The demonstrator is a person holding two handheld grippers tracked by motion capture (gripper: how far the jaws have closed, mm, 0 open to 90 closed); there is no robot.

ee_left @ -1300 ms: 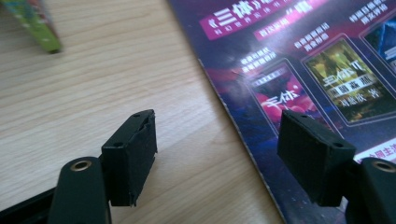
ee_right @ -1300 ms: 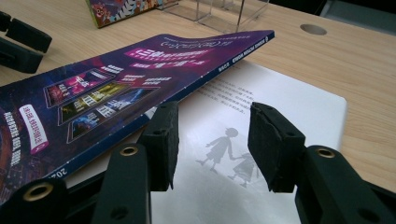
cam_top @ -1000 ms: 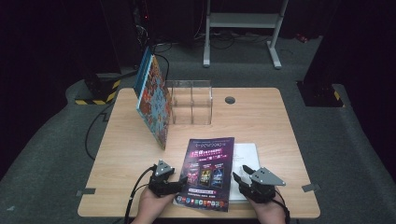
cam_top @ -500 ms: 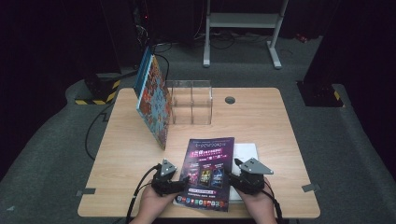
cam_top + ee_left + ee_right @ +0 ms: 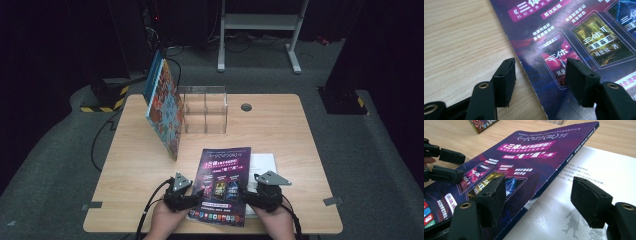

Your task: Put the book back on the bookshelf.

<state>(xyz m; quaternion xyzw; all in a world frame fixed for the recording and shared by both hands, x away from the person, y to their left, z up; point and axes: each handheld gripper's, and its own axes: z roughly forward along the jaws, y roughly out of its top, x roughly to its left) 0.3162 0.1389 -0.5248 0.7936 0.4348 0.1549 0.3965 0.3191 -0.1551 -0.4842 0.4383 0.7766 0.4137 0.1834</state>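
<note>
In the lower middle of the high view a purple magazine (image 5: 222,182) lies on the wooden table (image 5: 280,130), its near edge close to the table's bottom rim, with a white printed page (image 5: 262,164) showing beneath its right side. The left gripper (image 5: 197,192) sits at the magazine's lower left edge, and in the left gripper view its jaws stand apart astride that edge, one over bare wood and the other over the cover, pressing on nothing; they have just been closing. The right gripper (image 5: 250,192) sits at the magazine's lower right edge. In the right gripper view the cover (image 5: 524,162) is lifted clear of the white page (image 5: 584,165), and the two jaws stand wide apart on either side of its raised edge without pinching it; they have just been opening. In the upper left part of the table a colourful book (image 5: 164,107) stands tilted on edge, just beside a clear acrylic holder (image 5: 205,110), and a small round grommet (image 5: 246,107) sits to the right of the holder.
</note>
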